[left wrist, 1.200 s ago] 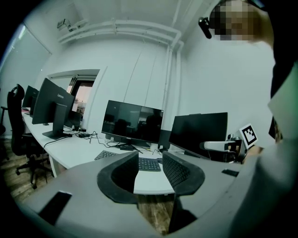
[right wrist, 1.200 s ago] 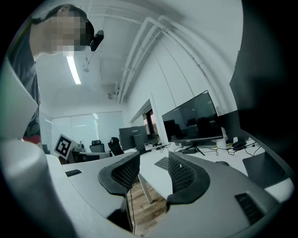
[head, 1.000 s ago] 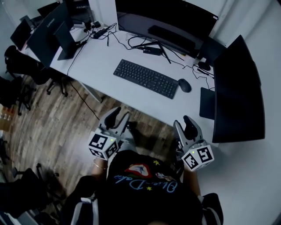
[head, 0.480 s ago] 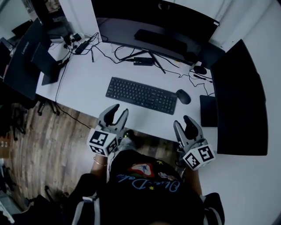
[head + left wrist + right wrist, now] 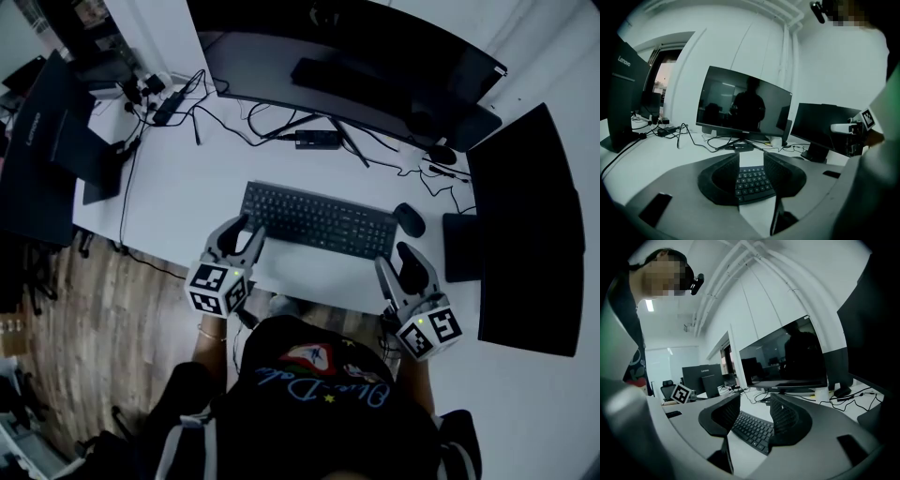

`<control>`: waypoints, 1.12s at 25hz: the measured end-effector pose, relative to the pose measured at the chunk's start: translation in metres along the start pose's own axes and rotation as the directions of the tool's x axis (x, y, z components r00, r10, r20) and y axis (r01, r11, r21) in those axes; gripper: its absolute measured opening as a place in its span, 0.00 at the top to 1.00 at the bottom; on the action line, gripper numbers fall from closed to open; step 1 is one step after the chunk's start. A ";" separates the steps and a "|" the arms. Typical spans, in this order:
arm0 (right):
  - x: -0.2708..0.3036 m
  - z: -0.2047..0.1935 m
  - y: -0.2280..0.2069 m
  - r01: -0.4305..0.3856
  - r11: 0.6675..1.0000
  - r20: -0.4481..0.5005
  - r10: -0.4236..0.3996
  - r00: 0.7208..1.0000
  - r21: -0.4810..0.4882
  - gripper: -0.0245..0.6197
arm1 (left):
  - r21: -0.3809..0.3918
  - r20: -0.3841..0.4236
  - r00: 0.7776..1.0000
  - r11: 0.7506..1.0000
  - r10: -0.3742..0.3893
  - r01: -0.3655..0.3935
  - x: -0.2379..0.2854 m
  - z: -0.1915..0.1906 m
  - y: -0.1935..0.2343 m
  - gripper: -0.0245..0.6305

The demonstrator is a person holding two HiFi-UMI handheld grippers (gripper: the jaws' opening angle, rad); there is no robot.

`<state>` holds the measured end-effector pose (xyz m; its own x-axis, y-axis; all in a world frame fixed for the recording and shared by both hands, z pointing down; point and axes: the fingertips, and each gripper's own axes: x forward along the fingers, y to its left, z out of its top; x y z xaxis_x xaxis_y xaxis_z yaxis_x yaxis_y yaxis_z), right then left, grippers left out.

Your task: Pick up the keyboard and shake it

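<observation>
The left hand-held gripper [image 5: 242, 231] and right hand-held gripper [image 5: 404, 260], jaws apart and empty, face the ends of the keyboard [image 5: 319, 221] on the tabletop [image 5: 183, 192], apparently for a two-ended lift.

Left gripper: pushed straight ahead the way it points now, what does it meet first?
Probably the keyboard: its left end shows just ahead between the open jaws of the left gripper; depth is unclear.

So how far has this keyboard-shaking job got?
Nothing is done yet: the keyboard lies flat on the desk. In hand: the left gripper and right gripper sit by its front corners, jaws apart, gripping nothing. Left to do: close on it, lift it, shake it.
</observation>
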<state>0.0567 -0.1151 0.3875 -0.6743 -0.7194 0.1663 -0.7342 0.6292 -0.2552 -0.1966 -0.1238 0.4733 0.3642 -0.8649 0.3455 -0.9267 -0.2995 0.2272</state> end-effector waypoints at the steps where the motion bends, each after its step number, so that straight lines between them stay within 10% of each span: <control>1: 0.005 0.000 0.000 0.007 1.000 -0.004 -0.007 1.000 0.002 0.70 | -0.001 -0.018 1.000 1.000 -0.003 0.003 0.005 -0.003 0.009 0.75; 28: 0.051 -0.006 -0.017 0.269 0.962 -0.073 -0.266 0.961 0.042 0.69 | -0.196 -0.387 0.911 0.978 -0.144 0.071 0.110 -0.087 0.124 0.74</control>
<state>0.0345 -0.1606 0.4062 -0.4587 -0.8374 0.2973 -0.8847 0.3992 -0.2407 -0.2632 -0.2208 0.6184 0.5011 -0.5887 0.6343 -0.8621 -0.2755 0.4253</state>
